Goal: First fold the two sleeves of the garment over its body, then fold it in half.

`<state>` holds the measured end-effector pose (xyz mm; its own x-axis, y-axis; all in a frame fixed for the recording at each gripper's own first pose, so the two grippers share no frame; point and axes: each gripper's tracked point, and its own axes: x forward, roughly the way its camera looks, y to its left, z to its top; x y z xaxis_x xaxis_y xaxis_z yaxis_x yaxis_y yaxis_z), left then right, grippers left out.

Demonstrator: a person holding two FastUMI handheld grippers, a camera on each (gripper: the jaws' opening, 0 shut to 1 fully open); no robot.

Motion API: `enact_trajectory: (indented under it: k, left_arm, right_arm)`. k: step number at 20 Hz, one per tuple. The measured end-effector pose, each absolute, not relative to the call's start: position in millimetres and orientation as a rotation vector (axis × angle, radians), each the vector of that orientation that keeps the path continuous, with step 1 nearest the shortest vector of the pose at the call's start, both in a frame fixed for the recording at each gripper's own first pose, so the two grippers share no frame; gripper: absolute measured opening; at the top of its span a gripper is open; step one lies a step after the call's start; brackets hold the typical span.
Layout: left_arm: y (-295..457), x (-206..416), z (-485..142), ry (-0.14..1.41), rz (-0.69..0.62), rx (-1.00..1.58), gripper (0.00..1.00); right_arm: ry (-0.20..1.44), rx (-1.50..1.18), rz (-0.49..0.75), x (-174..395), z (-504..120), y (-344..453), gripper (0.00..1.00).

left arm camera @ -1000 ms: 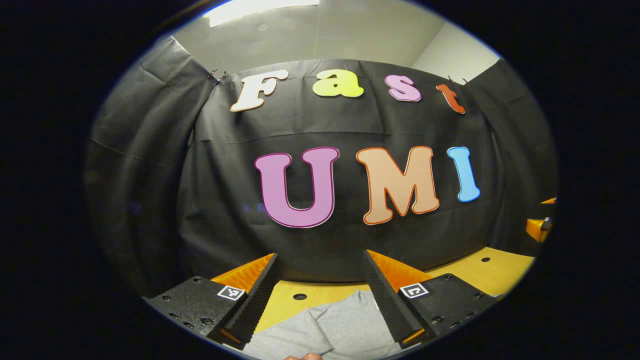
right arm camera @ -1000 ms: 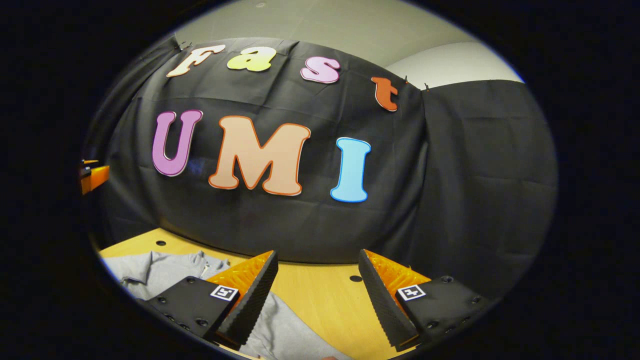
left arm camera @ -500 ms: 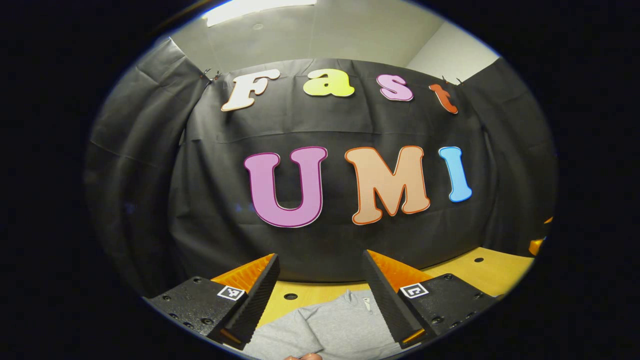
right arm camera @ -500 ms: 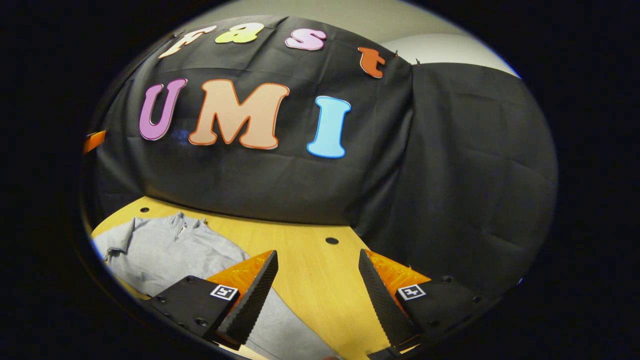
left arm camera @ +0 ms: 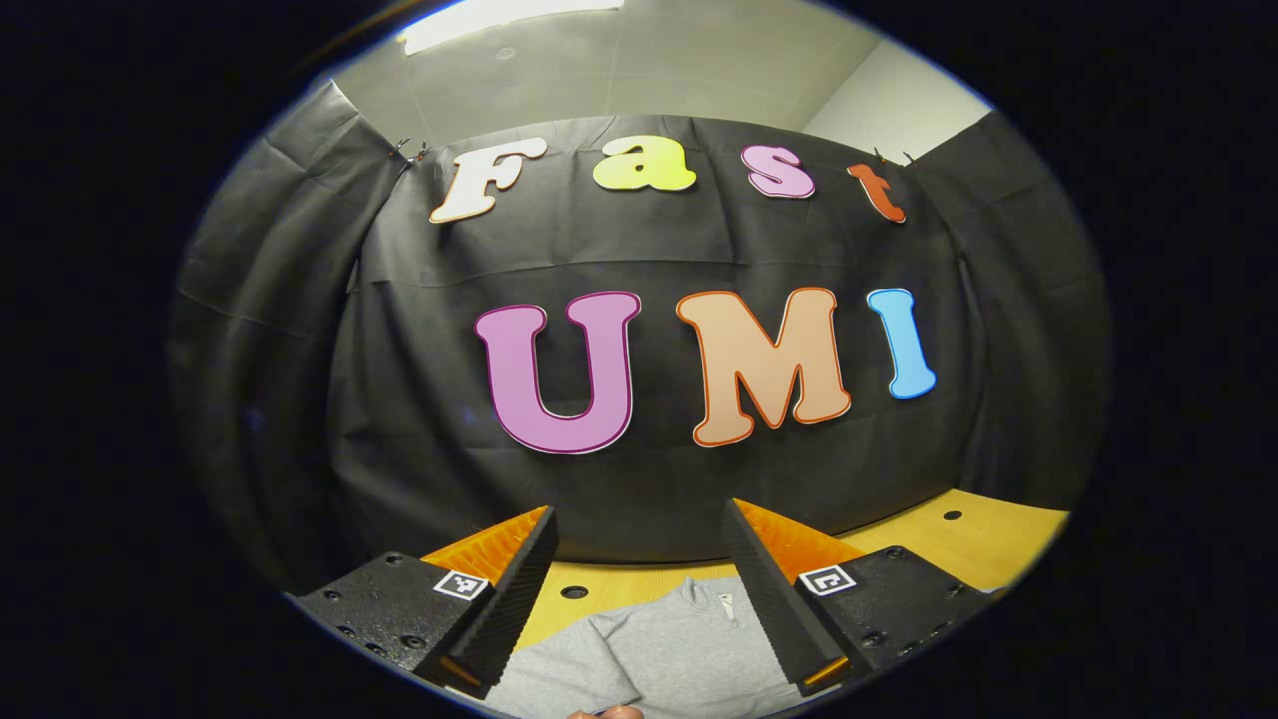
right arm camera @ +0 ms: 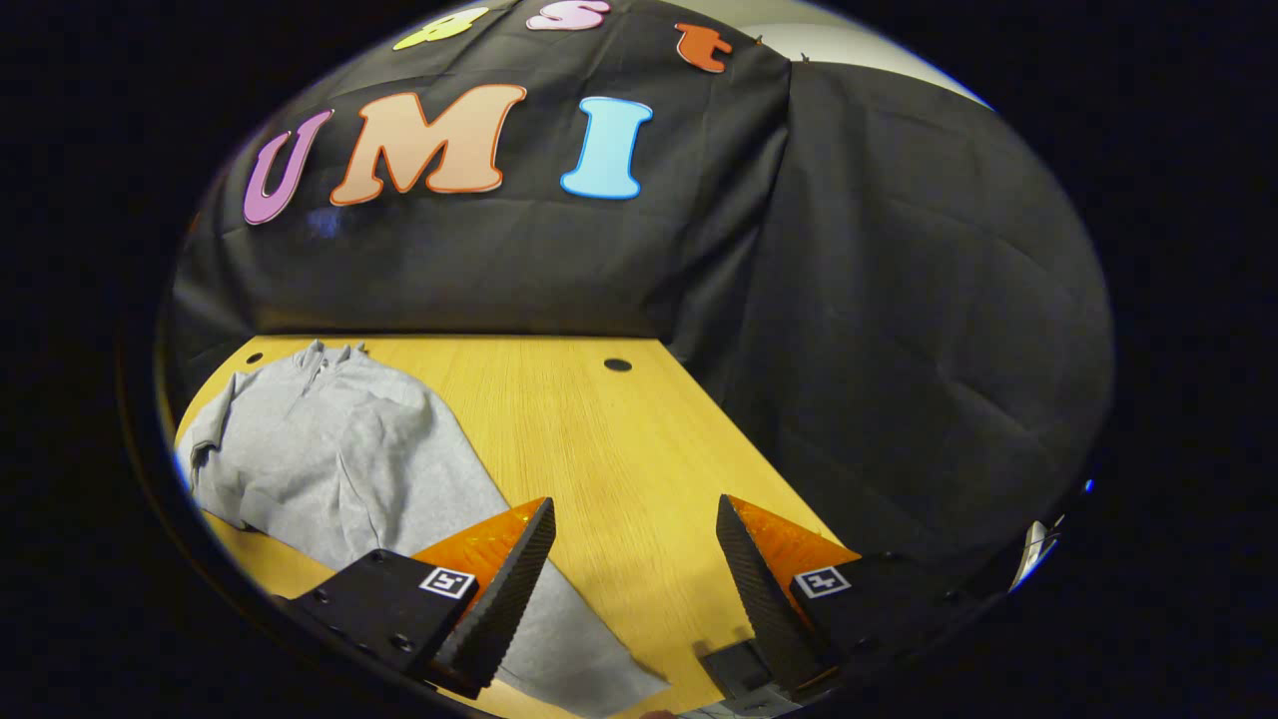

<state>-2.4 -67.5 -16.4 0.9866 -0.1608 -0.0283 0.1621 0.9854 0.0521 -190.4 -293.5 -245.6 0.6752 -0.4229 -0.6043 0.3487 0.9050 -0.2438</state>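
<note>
Left gripper view: the left gripper (left arm camera: 639,589) sits at the bottom centre, fingers spread apart, holding nothing. Between and just beyond them lies the grey sweatshirt (left arm camera: 659,654), collar towards the booth wall, on the wooden table (left arm camera: 998,544).

Right gripper view: the right gripper (right arm camera: 634,589) at the bottom centre also stands apart and empty. The sweatshirt (right arm camera: 339,459) lies flat in the lower left, one sleeve running under the gripper's left-hand finger (right arm camera: 504,594); contact cannot be confirmed. A small dark object at the bottom edge is unclear.
</note>
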Motion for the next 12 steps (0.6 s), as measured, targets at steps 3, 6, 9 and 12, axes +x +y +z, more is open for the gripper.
enact_trajectory:
  k: [3,6,9,12]
  left_arm:
    - [-68,-3,-20,0.03,-0.161,0.053,0.96]
    - [-65,-4,-28,0.052,-0.155,0.059,1.0]
    - [-65,-3,-29,0.053,-0.151,0.06,0.96]
    - [-68,-3,-28,0.051,-0.155,0.059,0.96]
  right_arm:
    - [0.793,-0.106,-0.434,-218,-273,-292,1.0]
    - [0.868,-0.08,-0.432,-243,-297,-287,1.0]
    - [0.937,-0.05,-0.43,-265,-317,-282,1.0]
    - [0.993,-0.004,-0.44,-284,-334,-277,1.0]
